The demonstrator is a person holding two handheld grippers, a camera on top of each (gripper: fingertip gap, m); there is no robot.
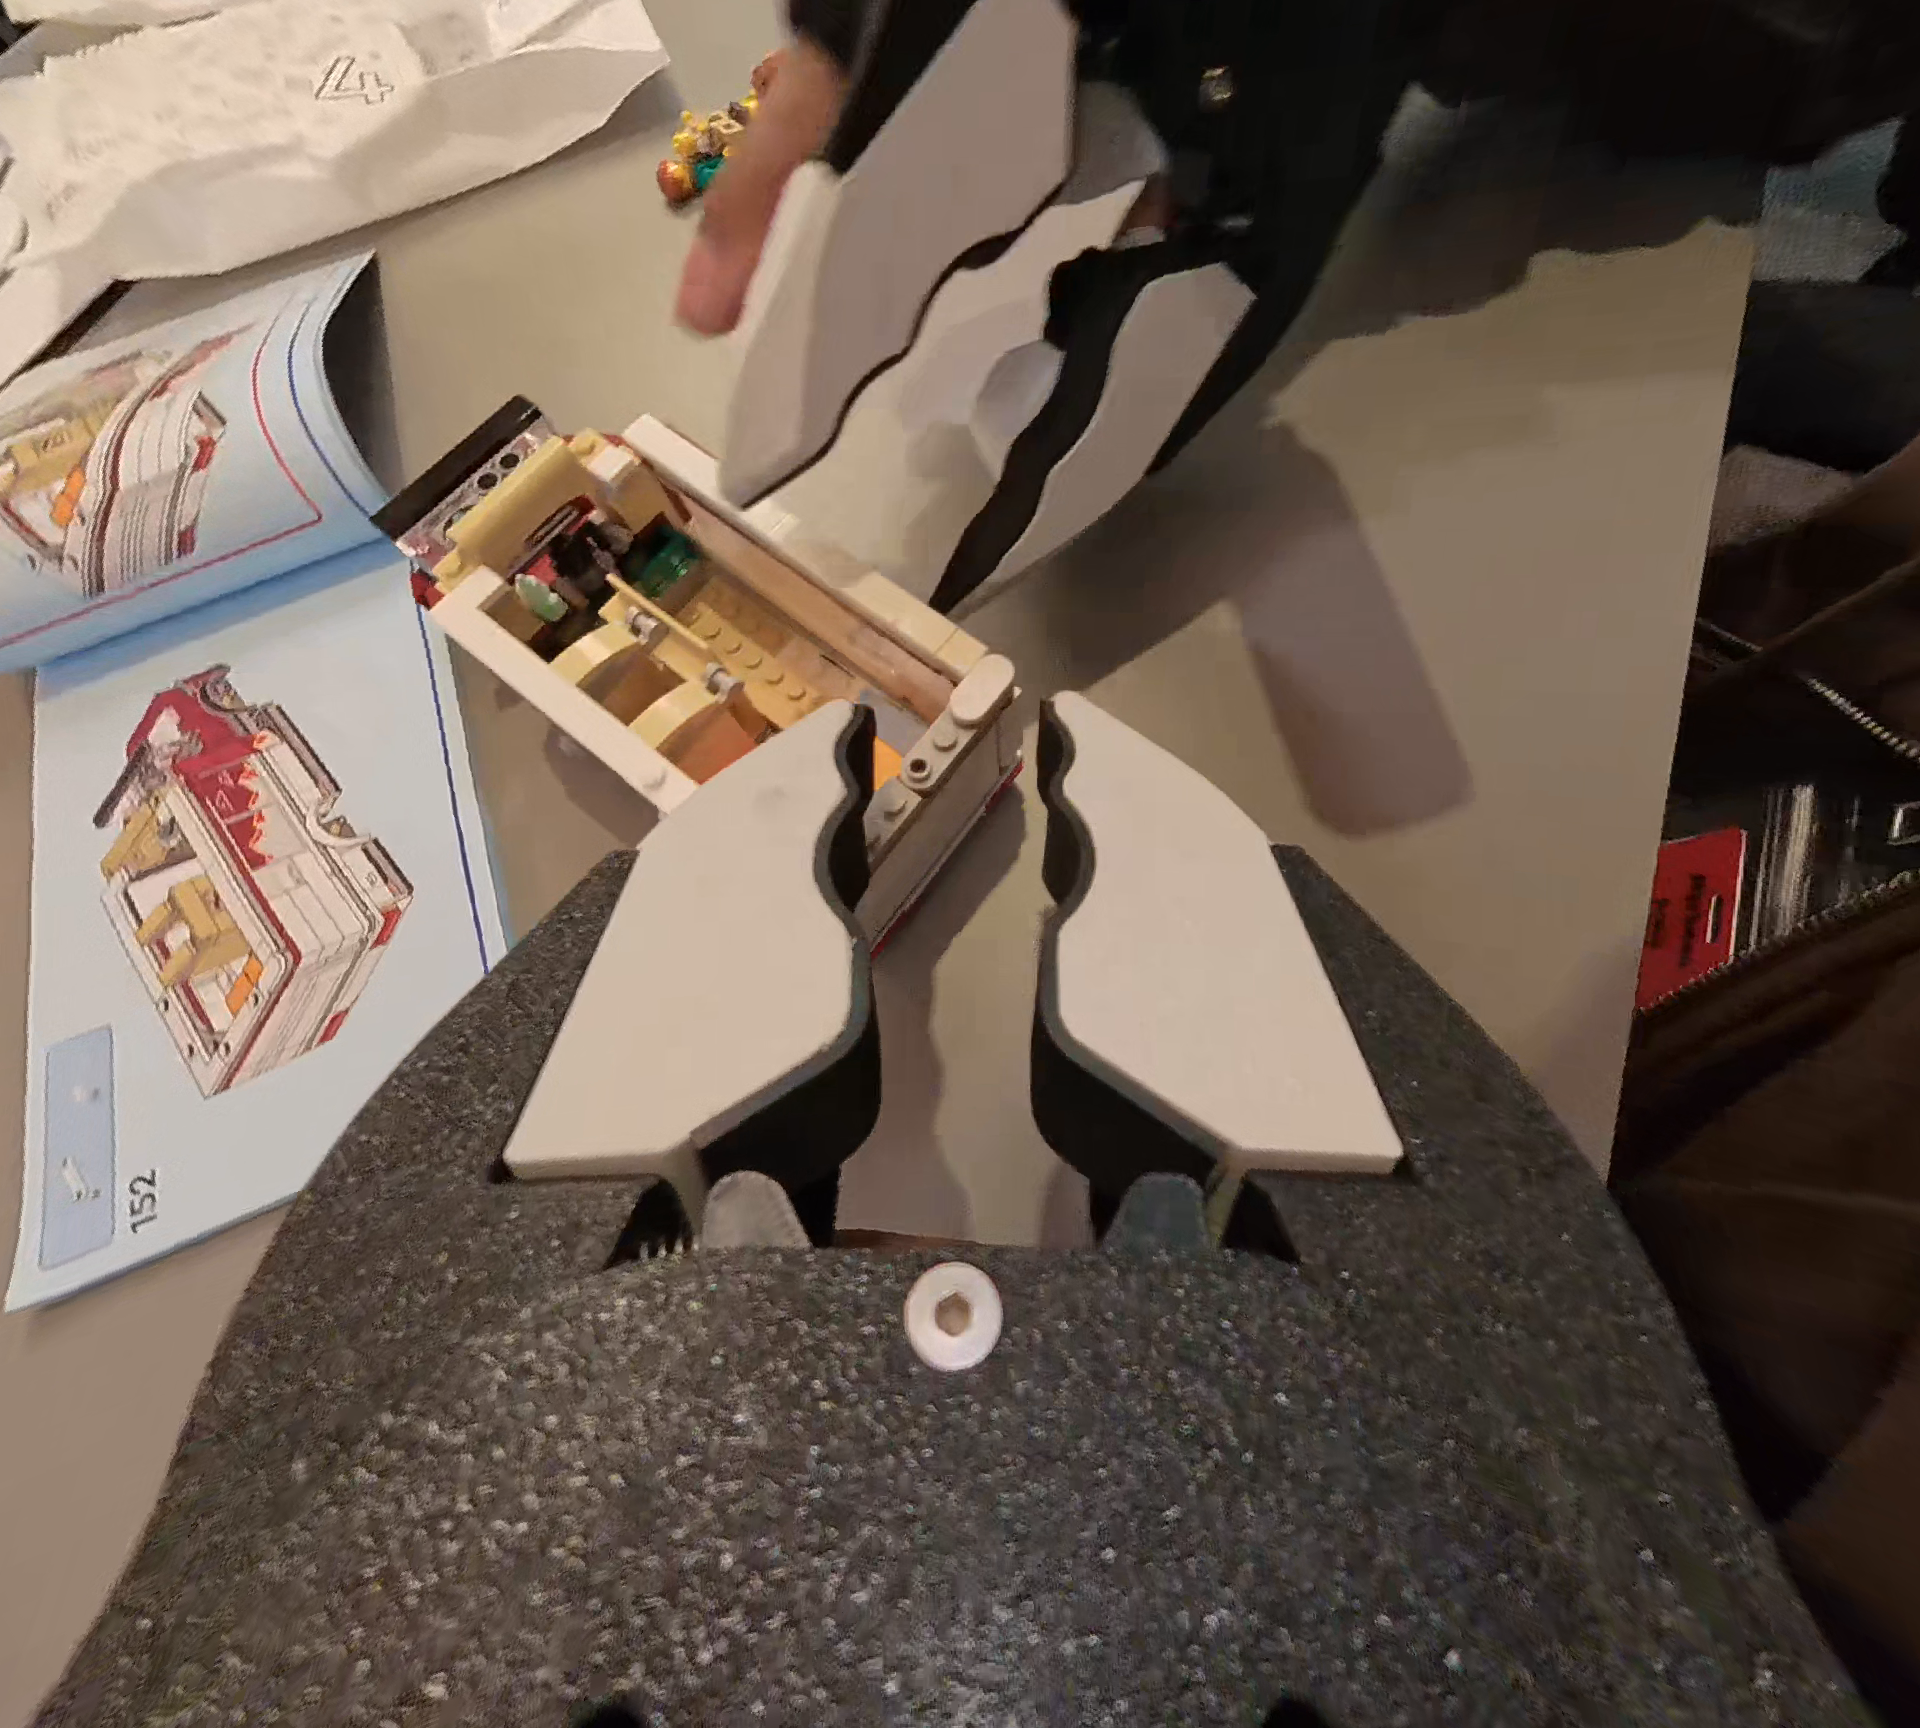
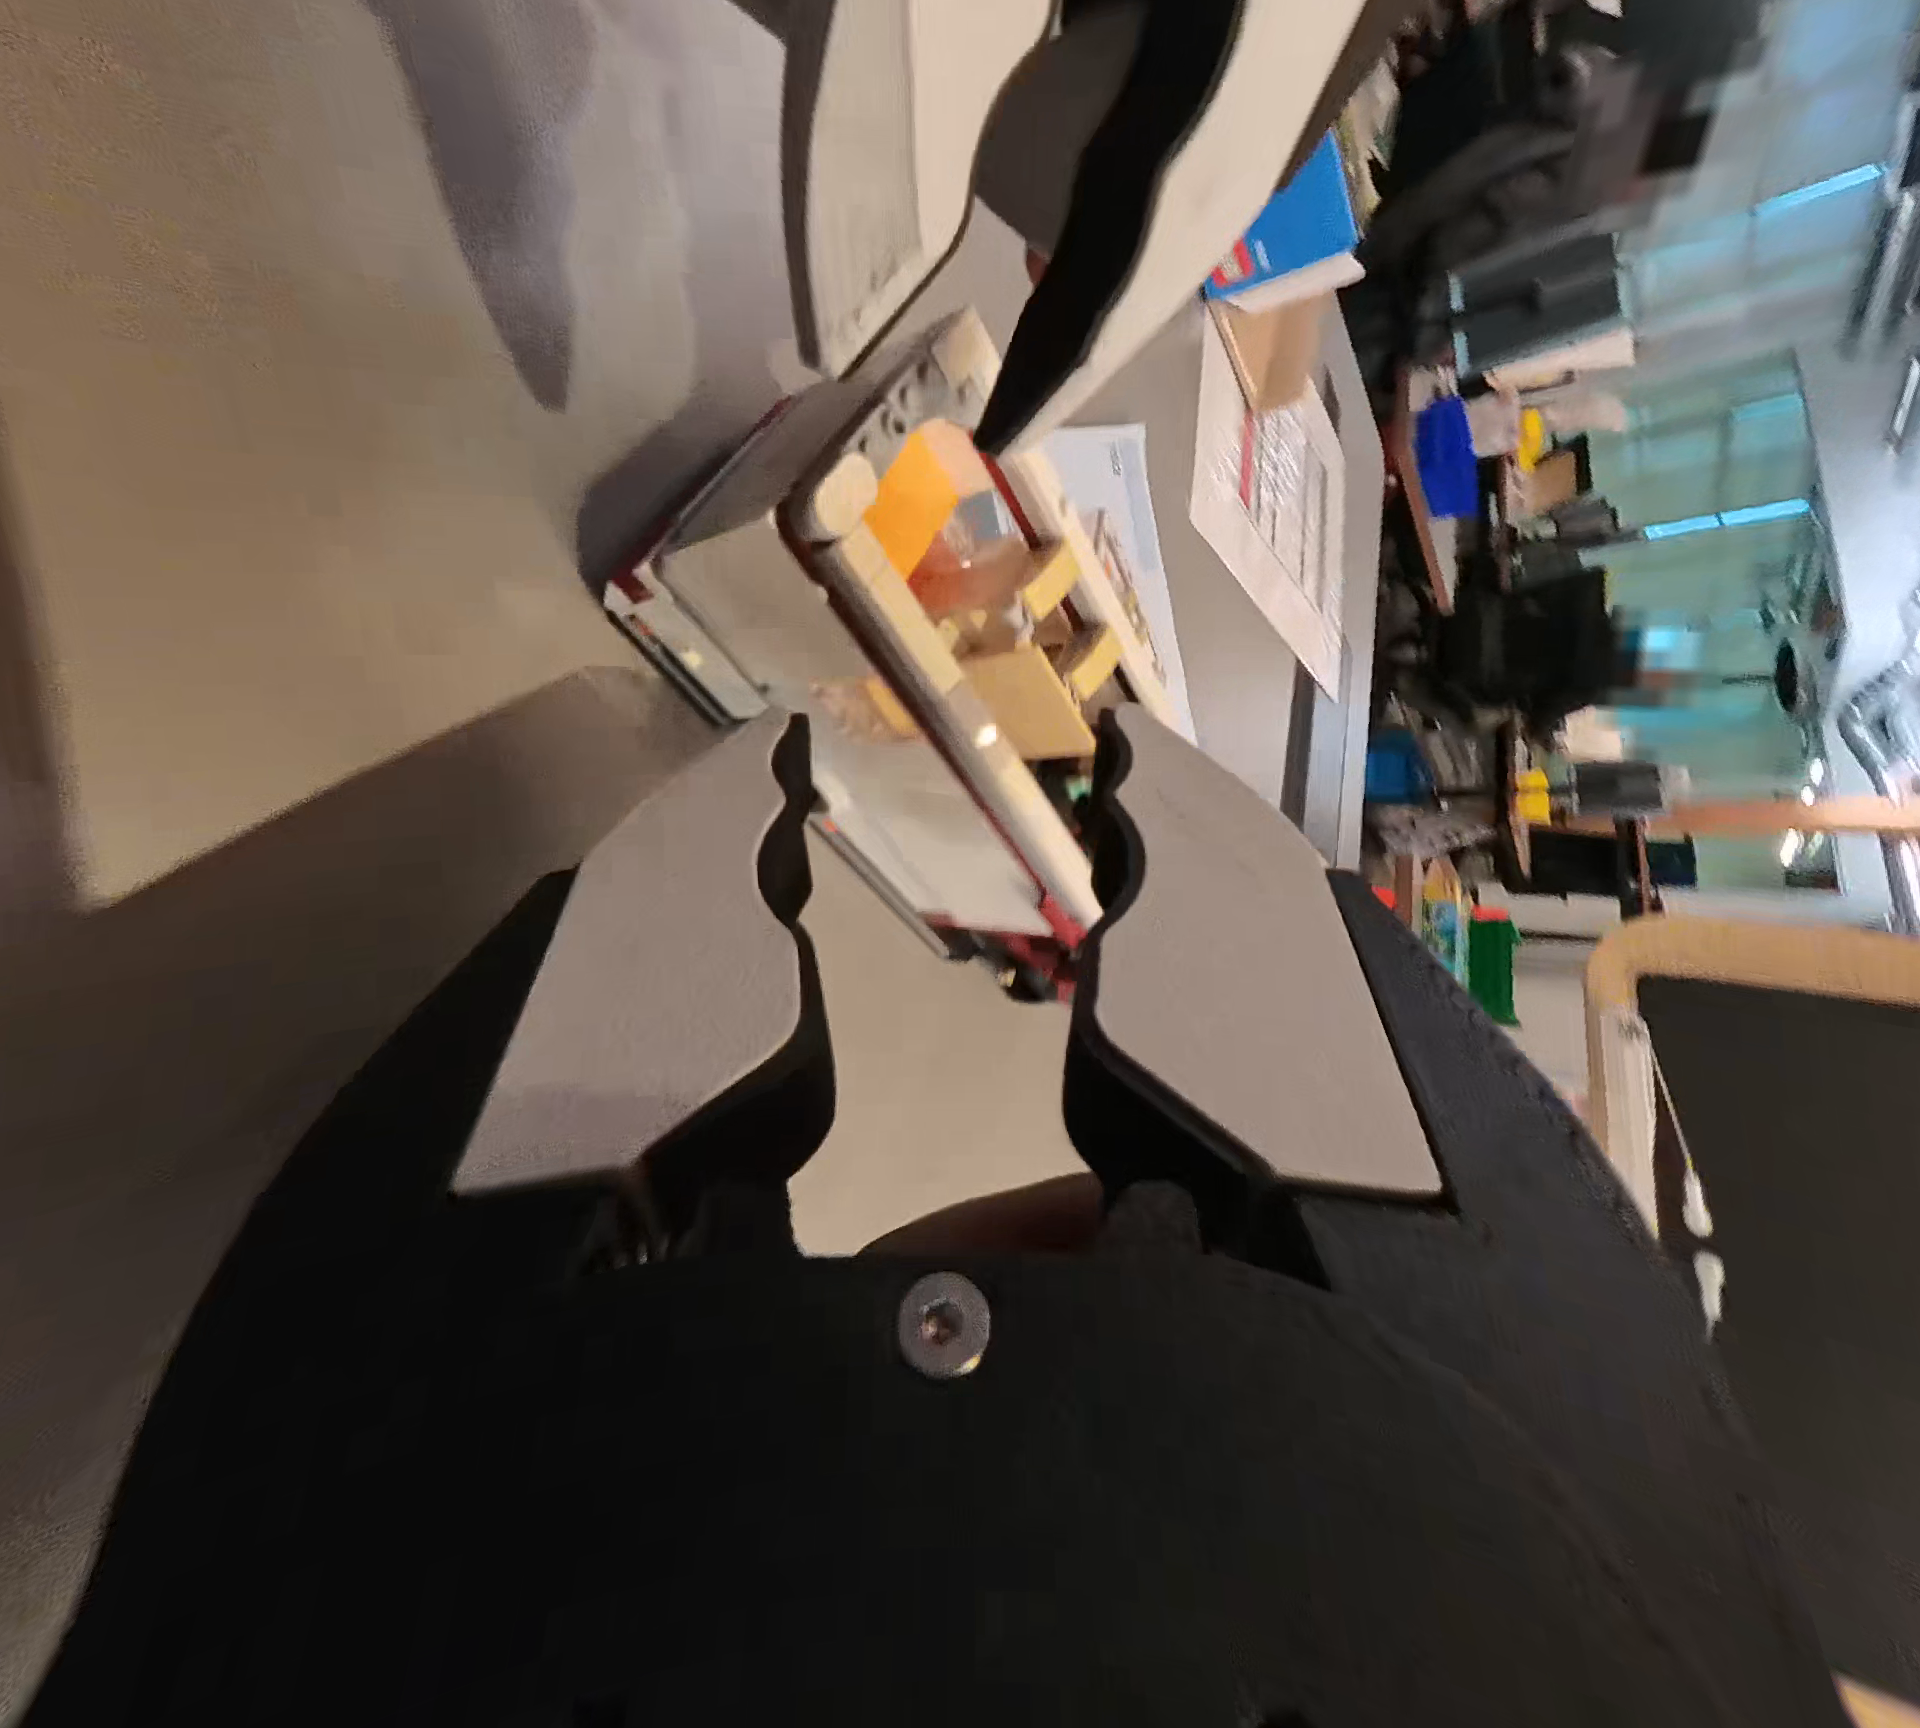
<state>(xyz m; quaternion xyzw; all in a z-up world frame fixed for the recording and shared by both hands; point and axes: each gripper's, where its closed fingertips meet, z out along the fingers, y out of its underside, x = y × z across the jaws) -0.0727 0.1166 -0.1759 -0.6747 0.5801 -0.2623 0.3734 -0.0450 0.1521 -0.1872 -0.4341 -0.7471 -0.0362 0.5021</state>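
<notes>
**Brick model between both pairs of fingers, neither pair pressing**

Left wrist view: Left gripper (image 1: 951, 805) low over grey surface (image 1: 1403, 535), fingers parted. Near corner of brick model (image 1: 665, 608) standing in the gap; left finger (image 1: 748, 899) at or over the model's end wall, contact not determinable; right finger (image 1: 1174, 899) clear of the model, bare surface showing between. No clamping seen. Model white-walled, roofless, tan interior, red trim at base, resting on surface. Open instruction booklet (image 1: 239, 847) just left of model. Crumpled white paper bag (image 1: 312, 68) beyond booklet. Small coloured pieces (image 1: 707, 140) near far edge. Right gripper (image 1: 997, 348) above far side of model, blurred, held in a hand (image 1: 769, 151).

Right wrist view: Picture rolled sideways and blurred. Right gripper (image 2: 951, 826) with fingers spread wide. Model's long white top edge (image 2: 997, 743) running through the gap, close against right finger (image 2: 1195, 899); left finger (image 2: 686, 899) well apart from it. Left gripper's fingers (image 2: 883, 172) at model's far end.
</notes>
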